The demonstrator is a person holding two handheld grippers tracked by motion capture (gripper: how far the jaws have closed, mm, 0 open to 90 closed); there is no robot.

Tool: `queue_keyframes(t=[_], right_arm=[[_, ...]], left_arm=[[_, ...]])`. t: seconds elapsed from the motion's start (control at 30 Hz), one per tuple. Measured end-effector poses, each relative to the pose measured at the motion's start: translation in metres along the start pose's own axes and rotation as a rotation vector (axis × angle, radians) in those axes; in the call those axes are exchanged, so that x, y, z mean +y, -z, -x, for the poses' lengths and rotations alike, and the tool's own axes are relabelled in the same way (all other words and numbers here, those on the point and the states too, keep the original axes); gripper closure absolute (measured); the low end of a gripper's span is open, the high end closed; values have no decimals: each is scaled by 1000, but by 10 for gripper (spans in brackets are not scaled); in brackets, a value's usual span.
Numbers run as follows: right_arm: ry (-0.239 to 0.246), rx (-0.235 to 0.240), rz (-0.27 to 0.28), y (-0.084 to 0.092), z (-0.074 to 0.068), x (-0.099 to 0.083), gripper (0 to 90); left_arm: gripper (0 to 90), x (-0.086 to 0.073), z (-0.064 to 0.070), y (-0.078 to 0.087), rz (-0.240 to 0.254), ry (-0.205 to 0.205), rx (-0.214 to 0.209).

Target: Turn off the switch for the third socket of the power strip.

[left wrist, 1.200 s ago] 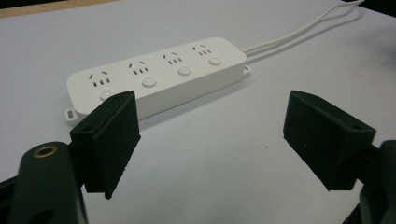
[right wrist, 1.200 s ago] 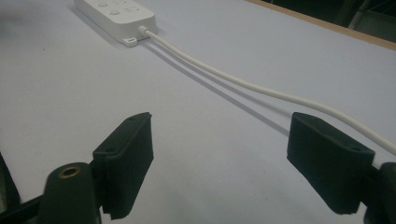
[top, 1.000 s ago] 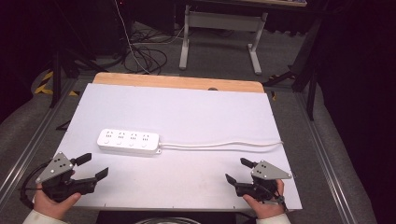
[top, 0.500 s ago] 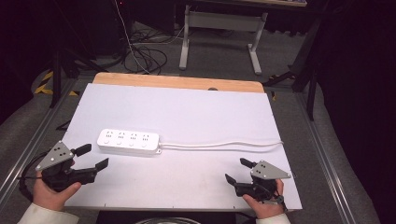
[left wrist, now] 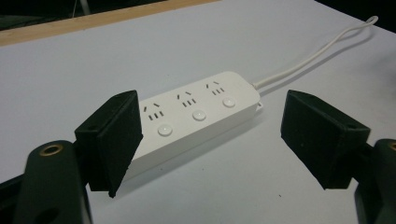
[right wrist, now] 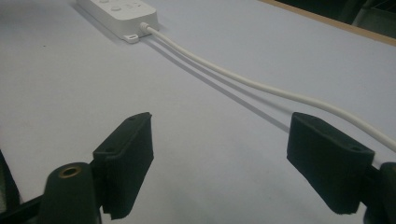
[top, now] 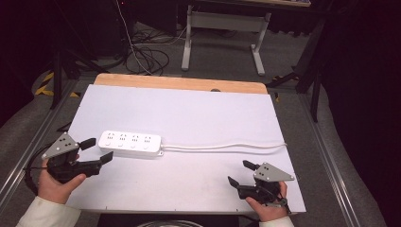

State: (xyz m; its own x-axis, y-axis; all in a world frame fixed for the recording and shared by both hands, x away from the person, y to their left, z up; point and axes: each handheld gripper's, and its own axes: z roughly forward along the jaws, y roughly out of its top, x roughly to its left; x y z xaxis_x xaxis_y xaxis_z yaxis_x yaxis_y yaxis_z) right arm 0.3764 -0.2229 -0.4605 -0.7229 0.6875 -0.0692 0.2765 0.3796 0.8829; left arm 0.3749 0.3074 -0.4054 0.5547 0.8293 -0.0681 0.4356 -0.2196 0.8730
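Note:
A white power strip [top: 130, 144] [left wrist: 196, 116] [right wrist: 119, 11] lies on the white table [top: 189, 118], left of centre, with several sockets and round buttons on top. Its white cable [top: 227, 146] [right wrist: 261, 86] runs right toward the table's right edge. My left gripper [top: 97, 150] [left wrist: 210, 140] stands open just left of the strip's near end, a little above the table, with the strip lying ahead between its jaws and touching neither. My right gripper [top: 242, 172] [right wrist: 219, 158] stands open over bare table at the front right, short of the cable.
A wooden strip [top: 179, 83] runs along the table's far edge. Past it, on the floor, are a grey metal stand [top: 222, 28] and tangled black cables [top: 146, 56]. Metal rails [top: 326, 156] run along both sides of the table.
My left gripper has risen and moved forward and right, toward the power strip's left end. The right gripper has stayed put.

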Motion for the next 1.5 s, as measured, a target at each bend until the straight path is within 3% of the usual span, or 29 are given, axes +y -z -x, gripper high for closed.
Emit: queue_keyframes(t=[0.37, 0.57, 0.73, 1.1, 1.33, 1.4, 1.43, 1.47, 1.5], right_arm=[[0, 1, -1, 0, 0, 0, 231], [0, 2, -1, 0, 0, 0, 231], [3, 5, -3, 0, 0, 0, 234], [5, 5, -5, -1, 1, -1, 237], [6, 8, -4, -1, 0, -1, 243], [5, 9, -5, -1, 0, -1, 243], [6, 9, -5, -1, 0, -1, 243], [6, 10, -4, -1, 0, -1, 243], [8, 10, -5, -1, 0, -1, 243]], left_arm=[[210, 11, -6, -13, -13, 13, -15], [211, 17, -8, -22, -25, 5, -4], [216, 20, -11, -31, -66, -5, -2], [242, 21, -16, -40, -82, 3, 14], [525, 21, -22, -44, -86, 26, -6], [618, 21, -23, -46, -96, 33, 7], [618, 21, -25, -47, -103, 35, 12], [753, 21, -26, -49, -114, 46, 7], [782, 21, -26, -49, -114, 46, 7]])
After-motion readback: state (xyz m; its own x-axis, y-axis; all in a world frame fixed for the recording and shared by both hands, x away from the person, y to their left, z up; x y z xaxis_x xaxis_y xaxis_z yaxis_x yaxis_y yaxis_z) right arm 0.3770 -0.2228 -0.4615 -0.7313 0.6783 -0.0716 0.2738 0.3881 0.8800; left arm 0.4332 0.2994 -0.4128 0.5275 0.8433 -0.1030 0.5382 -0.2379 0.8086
